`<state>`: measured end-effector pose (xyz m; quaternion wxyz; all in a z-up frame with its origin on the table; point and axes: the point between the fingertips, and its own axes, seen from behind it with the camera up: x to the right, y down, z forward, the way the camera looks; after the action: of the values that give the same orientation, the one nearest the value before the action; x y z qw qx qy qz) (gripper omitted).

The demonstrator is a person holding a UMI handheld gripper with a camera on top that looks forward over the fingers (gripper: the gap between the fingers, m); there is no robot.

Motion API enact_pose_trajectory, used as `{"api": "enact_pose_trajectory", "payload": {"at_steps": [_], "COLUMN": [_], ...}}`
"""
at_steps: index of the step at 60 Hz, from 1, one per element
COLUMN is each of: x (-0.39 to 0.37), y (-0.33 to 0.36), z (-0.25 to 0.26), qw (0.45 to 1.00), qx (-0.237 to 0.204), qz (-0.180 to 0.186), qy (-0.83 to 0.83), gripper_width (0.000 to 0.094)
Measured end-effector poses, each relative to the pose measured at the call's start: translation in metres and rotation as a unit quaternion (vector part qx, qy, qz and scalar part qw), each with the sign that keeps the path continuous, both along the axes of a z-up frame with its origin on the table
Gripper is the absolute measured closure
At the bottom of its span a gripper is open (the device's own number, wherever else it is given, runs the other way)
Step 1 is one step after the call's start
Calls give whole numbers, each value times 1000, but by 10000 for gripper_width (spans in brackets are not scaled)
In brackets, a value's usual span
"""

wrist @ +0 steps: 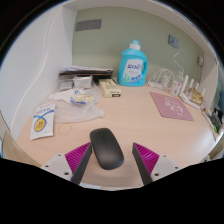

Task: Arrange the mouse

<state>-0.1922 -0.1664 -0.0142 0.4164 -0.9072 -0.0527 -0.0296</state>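
Note:
A black computer mouse (107,148) lies on the light wooden desk (120,115), between my two fingers. My gripper (111,158) is open: the left magenta pad (78,156) and the right magenta pad (146,155) stand to either side of the mouse with a gap at each side. The mouse rests on the desk on its own. A pink mouse mat (170,106) lies beyond the fingers to the right.
A blue detergent bottle (132,65) stands at the back by the wall. Clear plastic wrapping (78,96) and a packet with a yellow print (42,118) lie to the left. A small box (110,88) and white items at the far right (180,82) line the back.

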Motion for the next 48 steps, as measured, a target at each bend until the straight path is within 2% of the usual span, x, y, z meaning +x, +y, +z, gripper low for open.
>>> {"api": "enact_pose_trajectory", "payload": {"at_steps": [6, 14, 23, 30, 35, 44, 48], "x": [-1, -11, -14, -14, -15, 7, 41], "y": [14, 21, 22, 22, 28, 75, 111], "z": [-1, -5, -3, 4, 45, 182, 229], "qw": [1000, 999, 999, 998, 997, 984, 978], "qx": [2, 2, 3, 1, 27, 132, 174], "qz": [3, 25, 52, 53, 63, 65, 52], "qy": [10, 37, 14, 24, 44, 102, 106], "gripper_width": [169, 445, 529, 580, 578, 578, 579]}}
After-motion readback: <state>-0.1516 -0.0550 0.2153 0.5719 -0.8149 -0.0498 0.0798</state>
